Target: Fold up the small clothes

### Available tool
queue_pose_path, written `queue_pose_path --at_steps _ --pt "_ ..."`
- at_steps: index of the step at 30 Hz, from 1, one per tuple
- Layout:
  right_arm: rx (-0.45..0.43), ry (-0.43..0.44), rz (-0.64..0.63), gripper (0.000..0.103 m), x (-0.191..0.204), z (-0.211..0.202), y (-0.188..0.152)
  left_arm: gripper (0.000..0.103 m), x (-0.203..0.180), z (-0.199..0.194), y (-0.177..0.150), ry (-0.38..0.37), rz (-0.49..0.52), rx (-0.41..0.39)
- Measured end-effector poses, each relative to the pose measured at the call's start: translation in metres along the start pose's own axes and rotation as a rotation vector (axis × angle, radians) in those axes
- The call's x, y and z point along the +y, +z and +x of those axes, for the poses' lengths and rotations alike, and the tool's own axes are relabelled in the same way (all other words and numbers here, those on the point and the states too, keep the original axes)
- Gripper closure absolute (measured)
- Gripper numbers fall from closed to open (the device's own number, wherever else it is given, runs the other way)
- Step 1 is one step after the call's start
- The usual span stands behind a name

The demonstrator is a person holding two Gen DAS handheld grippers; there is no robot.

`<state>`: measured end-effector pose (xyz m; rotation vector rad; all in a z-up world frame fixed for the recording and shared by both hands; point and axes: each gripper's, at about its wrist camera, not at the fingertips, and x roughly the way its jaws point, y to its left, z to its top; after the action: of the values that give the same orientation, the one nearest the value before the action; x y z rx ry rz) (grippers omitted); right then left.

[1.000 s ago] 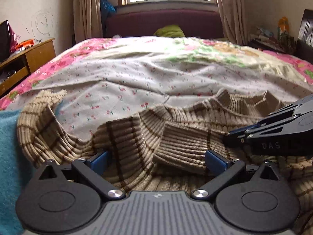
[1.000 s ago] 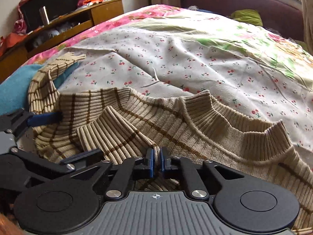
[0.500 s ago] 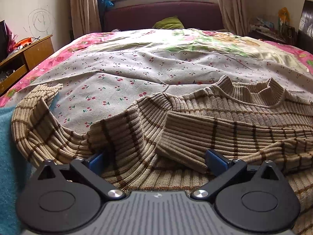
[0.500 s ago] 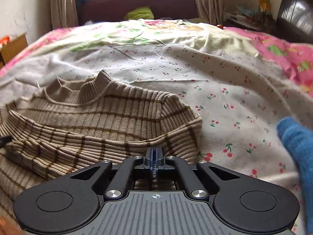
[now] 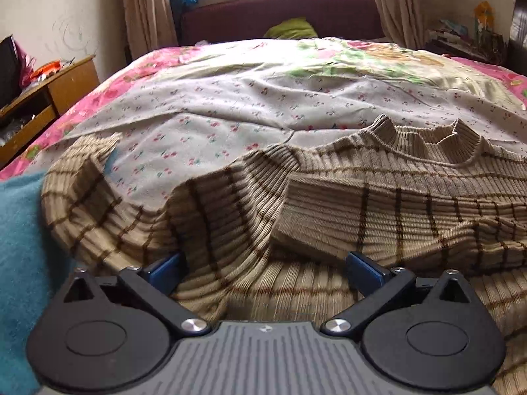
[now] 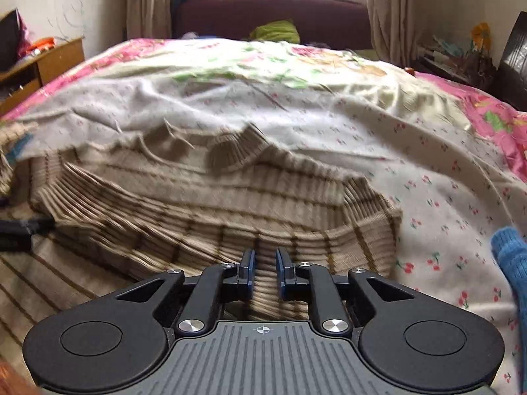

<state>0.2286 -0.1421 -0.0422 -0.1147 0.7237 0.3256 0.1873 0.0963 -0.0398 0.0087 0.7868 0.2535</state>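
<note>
A beige ribbed sweater [image 5: 378, 204] with thin brown stripes lies rumpled on the bed, collar toward the far side. One sleeve is folded across its chest and the other trails off to the left [image 5: 82, 191]. My left gripper [image 5: 265, 265] stands open wide over the lower left of the sweater, with a ridge of fabric between its blue pads. My right gripper [image 6: 265, 258] sits at the folded right edge of the sweater [image 6: 296, 217]. Its jaws are opening, a narrow gap shows, and sweater fabric lies in that gap without being pinched. One dark left finger [image 6: 23, 227] shows at the left edge.
The bed has a cherry-print sheet [image 5: 230, 112] over a pink floral cover. A teal cloth [image 5: 19, 263] lies at the near left and a blue knit piece [image 6: 509, 256] at the near right. A wooden desk [image 5: 49, 92] stands left of the bed, with a cluttered shelf at the far right.
The right gripper swung rightward from the folded sleeve to the sweater's right edge and left the left wrist view. Its jaws, shut half a second ago, now stand slightly apart. The left gripper barely moved.
</note>
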Motion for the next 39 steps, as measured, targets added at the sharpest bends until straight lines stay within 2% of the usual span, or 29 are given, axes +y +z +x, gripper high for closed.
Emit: queue_pose_path --at_steps 2,4,11,14,16,19,23,28,34,35,37,39 --pt "-0.017 0.038 -0.029 0.087 0.015 -0.008 0.009 0.000 0.007 -0.014 -0.003 0.004 -0.019 0.007" --pt "-0.029 0.086 -0.060 0.087 0.035 -0.012 0.020 0.000 0.017 -0.035 -0.007 -0.004 -0.051 -0.020" --pt "0.010 0.351 -0.154 0.086 0.136 -0.005 0.071 0.000 0.059 -0.077 -0.028 0.051 -0.203 -0.081" --pt "0.023 0.436 -0.215 0.086 0.185 0.001 0.099 0.000 0.067 -0.078 -0.029 0.082 -0.233 -0.115" --pt "0.036 0.486 -0.278 0.086 0.219 0.008 0.116 0.000 0.071 -0.071 -0.030 0.104 -0.231 -0.105" --pt "0.094 0.551 -0.333 0.079 0.265 0.026 0.135 0.000 0.083 -0.064 -0.031 0.091 -0.277 -0.089" --pt "0.163 0.594 -0.366 0.078 0.313 0.055 0.150 0.000 0.095 -0.067 -0.032 0.110 -0.314 -0.130" --pt "0.232 0.627 -0.381 0.077 0.355 0.082 0.152 0.000 0.109 -0.058 -0.034 0.087 -0.372 -0.105" --pt "0.281 0.578 -0.340 0.077 0.375 0.109 0.146 0.000 0.109 -0.056 -0.035 0.072 -0.365 -0.102" --pt "0.279 0.572 -0.329 0.080 0.374 0.108 0.146 0.000 0.108 -0.055 -0.035 0.074 -0.364 -0.101" --pt "0.255 0.557 -0.319 0.094 0.369 0.104 0.148 0.000 0.106 -0.056 -0.035 0.077 -0.358 -0.101" --pt "0.216 0.560 -0.303 0.095 0.356 0.093 0.153 0.000 0.104 -0.056 -0.036 0.078 -0.348 -0.102"
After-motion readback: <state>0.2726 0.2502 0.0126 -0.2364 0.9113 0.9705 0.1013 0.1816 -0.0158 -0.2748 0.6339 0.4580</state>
